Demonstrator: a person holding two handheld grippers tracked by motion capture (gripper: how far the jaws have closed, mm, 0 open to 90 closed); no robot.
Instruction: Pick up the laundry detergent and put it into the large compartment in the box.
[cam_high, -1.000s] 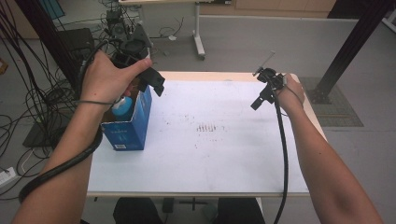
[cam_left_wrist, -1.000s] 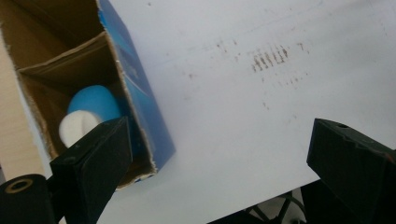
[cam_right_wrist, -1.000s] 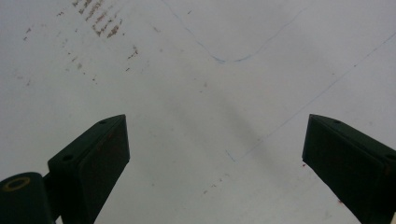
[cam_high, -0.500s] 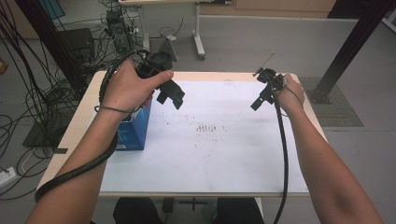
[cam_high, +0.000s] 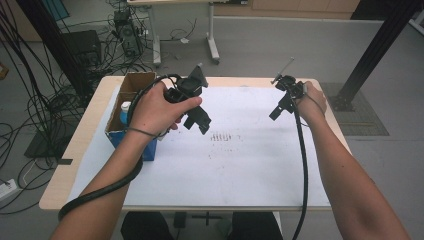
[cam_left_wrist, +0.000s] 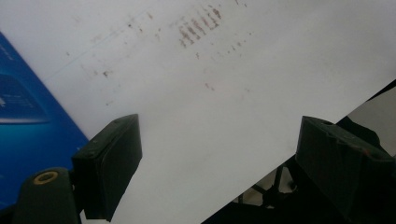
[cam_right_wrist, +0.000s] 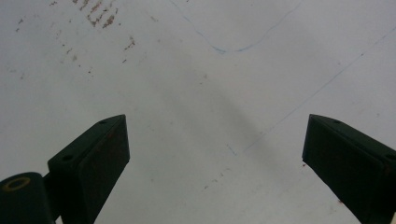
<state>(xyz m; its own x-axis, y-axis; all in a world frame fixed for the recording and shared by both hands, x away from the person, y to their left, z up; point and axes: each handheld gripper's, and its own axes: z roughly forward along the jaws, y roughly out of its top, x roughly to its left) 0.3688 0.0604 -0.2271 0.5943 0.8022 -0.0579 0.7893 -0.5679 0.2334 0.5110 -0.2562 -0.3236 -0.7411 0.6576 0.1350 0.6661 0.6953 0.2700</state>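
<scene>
Two hand-held grippers above a white sheet, a blue box at the left edge

The left gripper (cam_high: 199, 120) hangs over the white sheet (cam_high: 240, 165) just right of the blue box (cam_high: 131, 107) — its jaws stand apart with nothing between them, and they have just been closing a little; in the left gripper view the box's blue side sits at the left beyond one jaw, clear of the pads; a bottle with a blue cap (cam_high: 125, 111) stands upright inside the open box; the right gripper (cam_high: 280, 109) hovers near the sheet's far right corner — jaws wide apart, empty, bare stained paper (cam_right_wrist: 205, 93) beneath; brown smudges (cam_high: 222, 137) mark the sheet's middle, between the two grippers.
</scene>
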